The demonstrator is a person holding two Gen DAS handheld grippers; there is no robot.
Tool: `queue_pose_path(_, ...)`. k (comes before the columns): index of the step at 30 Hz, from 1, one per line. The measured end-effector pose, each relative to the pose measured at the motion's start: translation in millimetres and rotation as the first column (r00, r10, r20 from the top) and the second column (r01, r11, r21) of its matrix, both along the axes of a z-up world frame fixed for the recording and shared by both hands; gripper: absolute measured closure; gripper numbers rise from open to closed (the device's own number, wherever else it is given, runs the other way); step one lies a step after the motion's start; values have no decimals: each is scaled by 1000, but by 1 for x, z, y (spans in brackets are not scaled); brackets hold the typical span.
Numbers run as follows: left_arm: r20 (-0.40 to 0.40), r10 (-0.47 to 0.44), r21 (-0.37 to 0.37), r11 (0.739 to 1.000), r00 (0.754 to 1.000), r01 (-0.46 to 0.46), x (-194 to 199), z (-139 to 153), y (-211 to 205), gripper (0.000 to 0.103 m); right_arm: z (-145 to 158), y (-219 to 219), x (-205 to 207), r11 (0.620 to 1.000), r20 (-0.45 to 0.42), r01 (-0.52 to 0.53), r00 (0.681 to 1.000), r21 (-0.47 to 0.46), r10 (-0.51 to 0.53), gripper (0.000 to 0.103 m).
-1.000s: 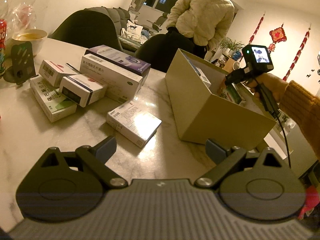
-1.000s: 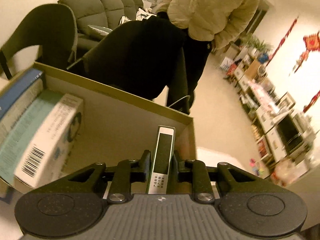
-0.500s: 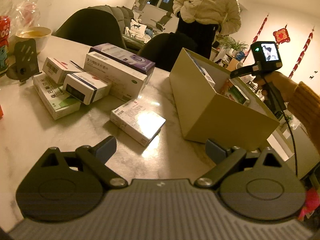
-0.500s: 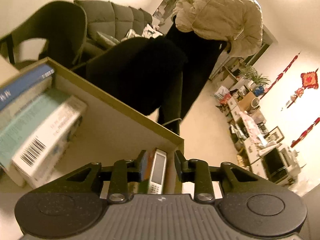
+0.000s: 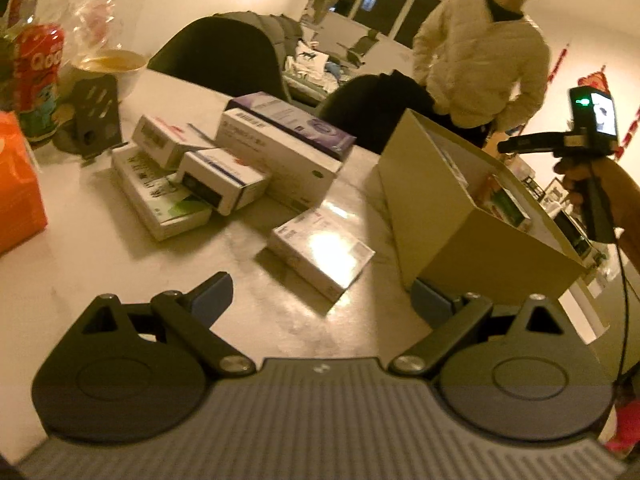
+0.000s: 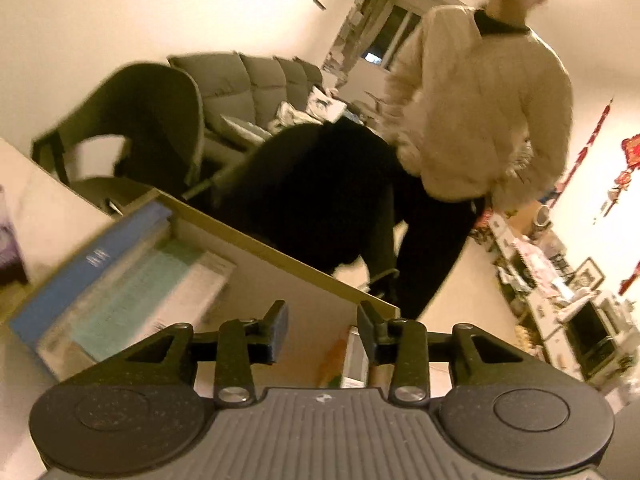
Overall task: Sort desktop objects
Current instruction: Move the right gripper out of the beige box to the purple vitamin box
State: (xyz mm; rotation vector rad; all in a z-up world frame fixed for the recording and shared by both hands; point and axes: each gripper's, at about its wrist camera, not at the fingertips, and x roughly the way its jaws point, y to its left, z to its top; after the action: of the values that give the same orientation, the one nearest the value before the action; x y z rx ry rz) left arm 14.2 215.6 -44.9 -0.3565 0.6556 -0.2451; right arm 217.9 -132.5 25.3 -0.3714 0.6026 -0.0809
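Left gripper [image 5: 322,292]: jaws wide, empty, low over table [image 5: 80,264].
Next item: flat white box [image 5: 320,254] just ahead, long axis slanting away to the left; left hand nearer.
Right gripper [image 6: 322,326]: jaws just been opening, empty, above carton [image 5: 460,228].
Stack [image 5: 240,160]: farther left.
Writing: red bottle [image 5: 34,80] reads "Qoo"; box print illegible.

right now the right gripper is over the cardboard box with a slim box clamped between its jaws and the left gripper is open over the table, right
Not quite: the right gripper grips nothing. Its jaws have just been opening, and the right wrist view shows them apart with only a gap between them, above the cardboard box; the small boxes lie below, inside it. The rest holds: the left gripper is open over the table.
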Motion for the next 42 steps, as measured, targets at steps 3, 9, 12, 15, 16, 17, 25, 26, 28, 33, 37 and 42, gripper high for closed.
queue_pose_path(3, -8, 8, 0, 1000, 1000, -8, 0, -1, 1, 6, 9, 11, -9, 999, 15, -38, 999, 18, 38, 61)
queue_pose_path(9, -18, 16, 0, 1000, 1000, -16, 0, -3, 2, 4, 29, 35, -20, 988, 28, -131, 991, 80, 130, 56)
queue_pose_path(12, -19, 17, -1, 1000, 1000, -17, 0, -3, 4, 4, 37, 53, -26, 976, 25, -196, 981, 94, 195, 52)
queue_pose_path(15, -25, 23, -5, 1000, 999, -23, 0, -6, 6, 4, 41, 75, -30, 961, 11, -266, 964, 80, 266, 52)
queue_pose_path(16, -28, 25, -8, 1000, 999, -25, 0, -7, 7, 4, 42, 83, -31, 954, 4, -289, 957, 75, 290, 51)
queue_pose_path(17, -31, 27, -10, 1000, 999, -27, 0, -8, 7, 4, 43, 91, -31, 946, -6, -314, 949, 76, 316, 51)
queue_pose_path(25, -47, 25, -19, 999, 999, -26, 2, -14, 12, 3, 42, 152, -19, 877, -114, -473, 870, 83, 480, 34)
queue_pose_path(26, -48, 24, -19, 1000, 999, -24, 2, -14, 13, 3, 39, 160, -17, 871, -131, -486, 861, 77, 492, 33)
queue_pose_path(28, -50, 22, -20, 1000, 999, -23, 3, -15, 14, 3, 33, 172, -12, 858, -169, -509, 842, 65, 513, 33)
queue_pose_path(33, -56, 22, -25, 999, 998, -23, 6, -16, 17, 3, 15, 194, 1, 837, -264, -542, 799, 75, 540, 30)
queue_pose_path(37, -61, 19, -22, 1000, 998, -20, 7, -17, 19, 3, 1, 210, 19, 823, -352, -556, 751, 116, 558, 24)
queue_pose_path(42, -66, 23, -23, 999, 998, -25, 7, -18, 24, 3, -15, 226, 41, 820, -455, -551, 697, 153, 554, 20)
